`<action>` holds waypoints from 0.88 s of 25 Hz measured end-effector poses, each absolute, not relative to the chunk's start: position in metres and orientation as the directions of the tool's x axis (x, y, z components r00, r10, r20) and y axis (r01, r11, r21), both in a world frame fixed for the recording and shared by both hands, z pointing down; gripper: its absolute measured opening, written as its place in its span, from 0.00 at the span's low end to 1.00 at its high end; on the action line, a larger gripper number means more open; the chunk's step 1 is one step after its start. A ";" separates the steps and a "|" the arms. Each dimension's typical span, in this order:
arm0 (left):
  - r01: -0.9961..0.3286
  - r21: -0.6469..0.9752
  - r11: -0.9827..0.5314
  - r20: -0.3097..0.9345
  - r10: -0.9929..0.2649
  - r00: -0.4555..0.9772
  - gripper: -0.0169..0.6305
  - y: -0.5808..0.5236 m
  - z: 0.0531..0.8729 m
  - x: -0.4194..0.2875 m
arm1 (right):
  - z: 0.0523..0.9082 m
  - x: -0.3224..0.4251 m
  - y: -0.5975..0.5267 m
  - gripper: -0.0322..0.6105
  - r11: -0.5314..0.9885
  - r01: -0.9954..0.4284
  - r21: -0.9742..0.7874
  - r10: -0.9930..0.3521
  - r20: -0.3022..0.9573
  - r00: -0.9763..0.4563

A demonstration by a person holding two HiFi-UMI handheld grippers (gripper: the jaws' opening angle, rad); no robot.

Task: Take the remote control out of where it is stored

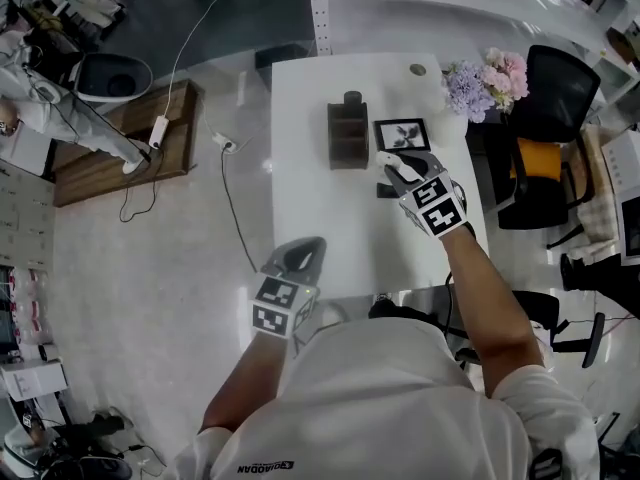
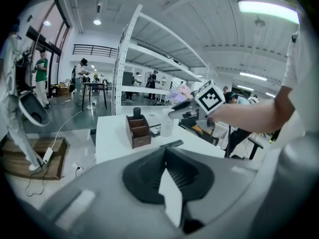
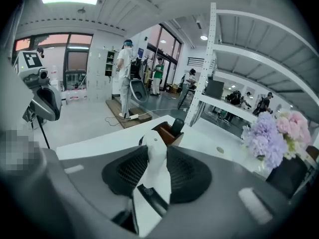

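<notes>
White shirt (image 1: 400,408) nearest; left gripper (image 1: 308,248) closed, empty; right gripper (image 1: 392,168) clamps one white remote control (image 3: 154,156) over white table (image 1: 310,168) with one brown wooden organiser (image 1: 348,136) and one black-framed picture (image 1: 401,134).

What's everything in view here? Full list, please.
table: 1, white, centre
organizer: 1, brown wood, far on table
remote control: 1, black, upright in organizer
picture frame: 1, black, right of organizer
flowers: 1 bunch, purple and pink, at table's far right corner
chair: 1, black with yellow cushion, right of table
platform: 1, brown wood, floor left
white object: 1, gripped by right hand-held gripper
left hand-held gripper: 1, grey, jaws together, table's near left corner
right hand-held gripper: 1, grey, beside frame
</notes>
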State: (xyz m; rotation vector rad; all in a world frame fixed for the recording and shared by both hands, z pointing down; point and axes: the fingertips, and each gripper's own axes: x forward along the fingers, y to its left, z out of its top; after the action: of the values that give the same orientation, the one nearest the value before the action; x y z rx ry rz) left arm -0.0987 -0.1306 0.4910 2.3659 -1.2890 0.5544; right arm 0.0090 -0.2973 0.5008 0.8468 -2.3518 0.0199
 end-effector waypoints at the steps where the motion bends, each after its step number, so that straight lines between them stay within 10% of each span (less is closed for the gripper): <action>1: -0.848 0.144 -0.511 0.513 -0.694 0.505 0.03 -0.130 0.491 -0.098 | 0.504 0.015 -0.295 0.24 0.782 -0.599 0.174 -0.576 0.569 -0.587; 11: -0.818 0.128 -0.561 0.523 -0.663 0.536 0.03 -0.125 0.492 -0.088 | 0.525 0.057 -0.275 0.24 0.695 -0.714 0.085 -0.623 0.568 -0.538; 22: -0.818 0.124 -0.562 0.534 -0.657 0.533 0.03 -0.121 0.495 -0.089 | 0.578 0.100 -0.252 0.24 0.328 -0.840 -0.432 -0.654 0.538 -0.532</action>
State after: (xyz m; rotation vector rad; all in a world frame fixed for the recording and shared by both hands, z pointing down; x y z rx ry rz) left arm -0.0893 -0.1206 0.4954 2.4151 -1.2150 0.6200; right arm 0.0999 -0.2525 0.5781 1.3467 -2.3289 1.0049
